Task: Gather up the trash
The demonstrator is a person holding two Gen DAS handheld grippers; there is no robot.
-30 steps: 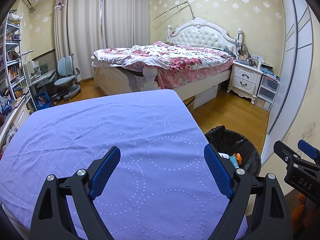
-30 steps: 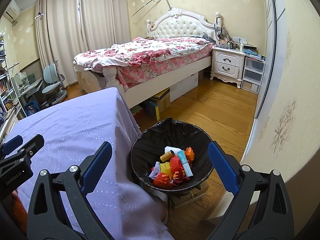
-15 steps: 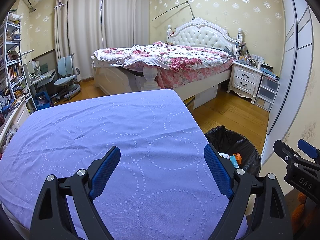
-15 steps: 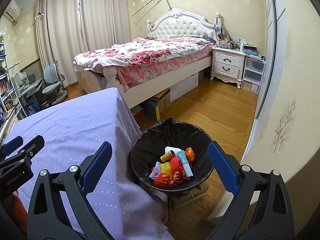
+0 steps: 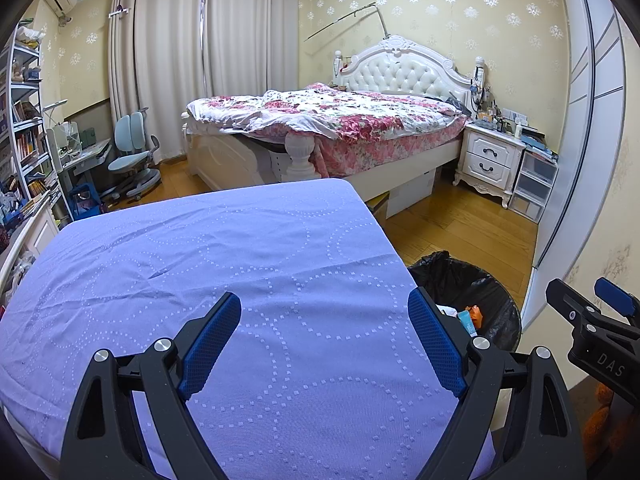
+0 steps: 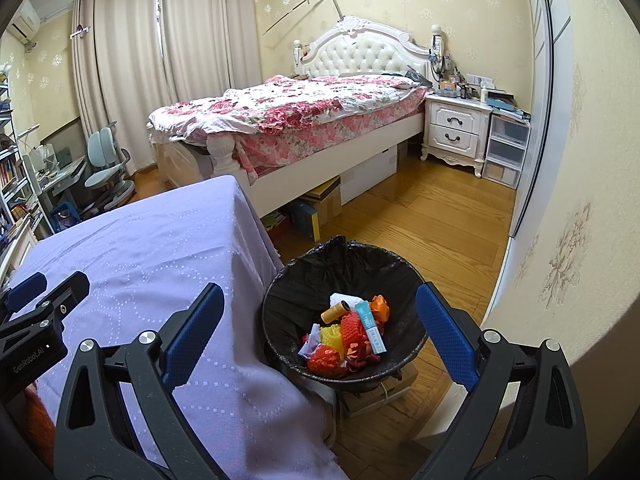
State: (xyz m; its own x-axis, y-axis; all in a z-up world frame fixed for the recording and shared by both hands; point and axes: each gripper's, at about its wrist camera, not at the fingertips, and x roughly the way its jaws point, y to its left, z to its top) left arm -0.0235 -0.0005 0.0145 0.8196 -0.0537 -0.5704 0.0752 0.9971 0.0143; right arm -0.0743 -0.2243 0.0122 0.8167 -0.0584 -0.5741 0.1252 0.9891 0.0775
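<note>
Jaws of my left gripper point(image 5: 324, 340) stood wide, empty, over lilac tablecloth point(image 5: 224, 264) at lower centre. My right gripper point(image 6: 316, 328) also gaped, holding nothing. Trash point(image 6: 348, 332) lay heaped in black-lined bin point(image 6: 304, 292), lower centre, just beside table edge.

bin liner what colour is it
Black bin liner, clearest in the right wrist view.

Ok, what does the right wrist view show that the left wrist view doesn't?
Right wrist only: the whole black-lined round trash bin, with a yellow spool, teal tube and red wrappers inside.

Left wrist only: the full lilac dotted tablecloth, nothing lying on it.

Both: the floral-quilted bed, and both grippers, left gripper and right gripper, with jaws wide and nothing between them.
</note>
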